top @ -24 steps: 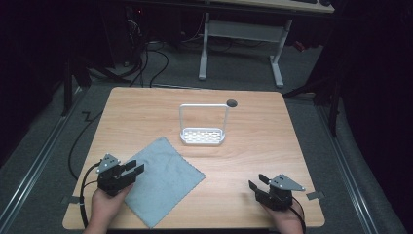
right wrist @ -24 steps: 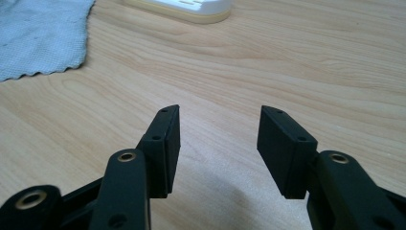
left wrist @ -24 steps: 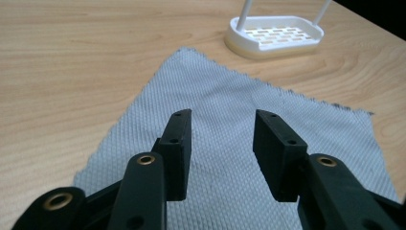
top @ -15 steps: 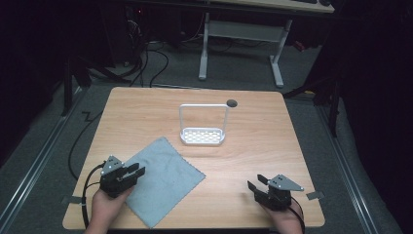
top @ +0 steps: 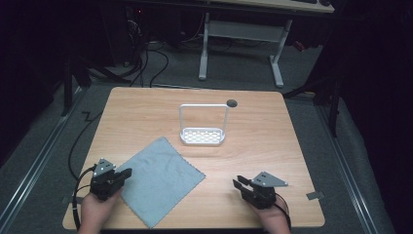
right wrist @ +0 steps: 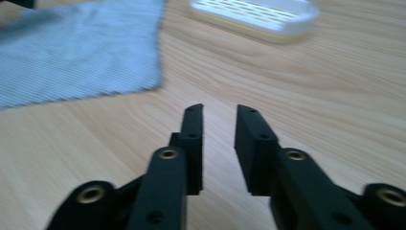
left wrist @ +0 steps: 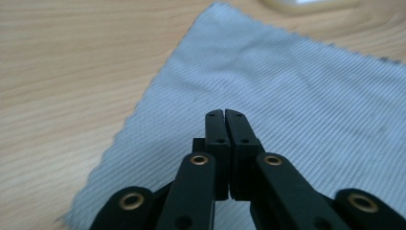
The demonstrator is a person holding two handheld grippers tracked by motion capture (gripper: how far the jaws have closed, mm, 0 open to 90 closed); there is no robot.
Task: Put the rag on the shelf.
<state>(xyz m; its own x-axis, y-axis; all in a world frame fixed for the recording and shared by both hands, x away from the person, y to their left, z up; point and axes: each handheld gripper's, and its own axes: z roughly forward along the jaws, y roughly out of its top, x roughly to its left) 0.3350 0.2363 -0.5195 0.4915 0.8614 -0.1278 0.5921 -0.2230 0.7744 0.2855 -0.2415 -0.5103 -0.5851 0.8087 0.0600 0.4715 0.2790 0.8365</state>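
A grey-blue cloth (top: 158, 178) lies flat on the wooden table, turned like a diamond, at the front left. My left gripper (top: 124, 173) hovers at the cloth's left corner. In the left gripper view its jaws (left wrist: 224, 112) are pressed together with nothing between them, and the cloth (left wrist: 287, 96) is spread underneath. My right gripper (top: 238, 184) rests near the front right edge, apart from the cloth. Seen from the right gripper view, it (right wrist: 219, 109) stands open over bare wood, with the cloth (right wrist: 76, 52) at the upper left.
A small white perforated tray with a tall loop handle (top: 202, 136) stands at mid-table, and its base (right wrist: 253, 17) appears ahead of the right gripper. A dark cable hole (top: 232, 103) sits behind it. Cables trail off the table's left edge.
My left gripper has shifted slightly toward the near edge at the cloth's corner. The right gripper and the cloth have stayed put.
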